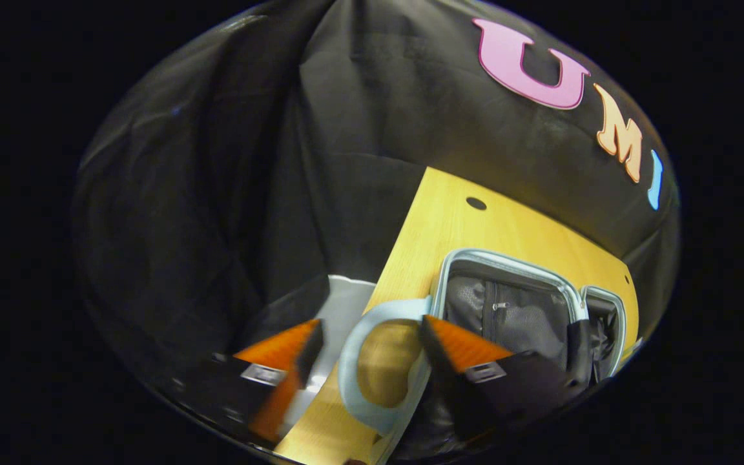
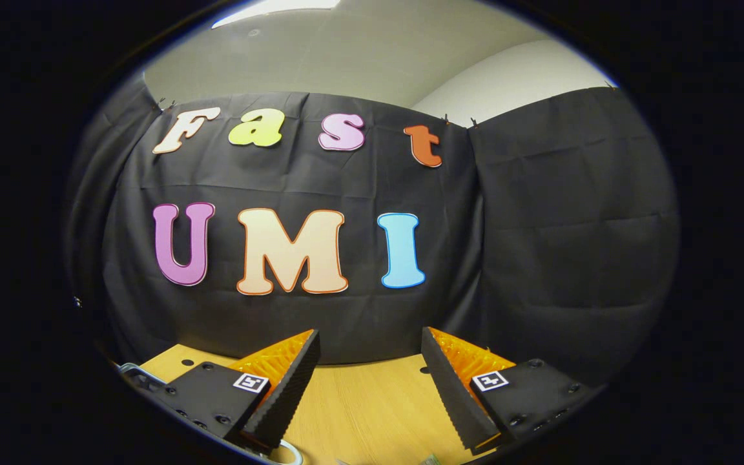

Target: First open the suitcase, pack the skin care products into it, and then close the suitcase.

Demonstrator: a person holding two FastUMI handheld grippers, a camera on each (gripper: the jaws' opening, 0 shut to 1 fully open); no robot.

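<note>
The suitcase lies open on the wooden table, showing a pale blue shell and a black mesh-lined inside. Its pale blue loop handle curves out over the table's left edge. My left gripper is open, tilted, with one finger on each side of that handle and neither pressing it. In the right gripper view my right gripper hangs open above the table, facing the back wall, with nothing between its fingers. A piece of the suitcase rim shows at the lower left.
The table's left edge drops to a white surface below. Two dark round holes mark the tabletop near the wall. A pale curved rim and a small blurred item sit at the bottom of the right gripper view.
</note>
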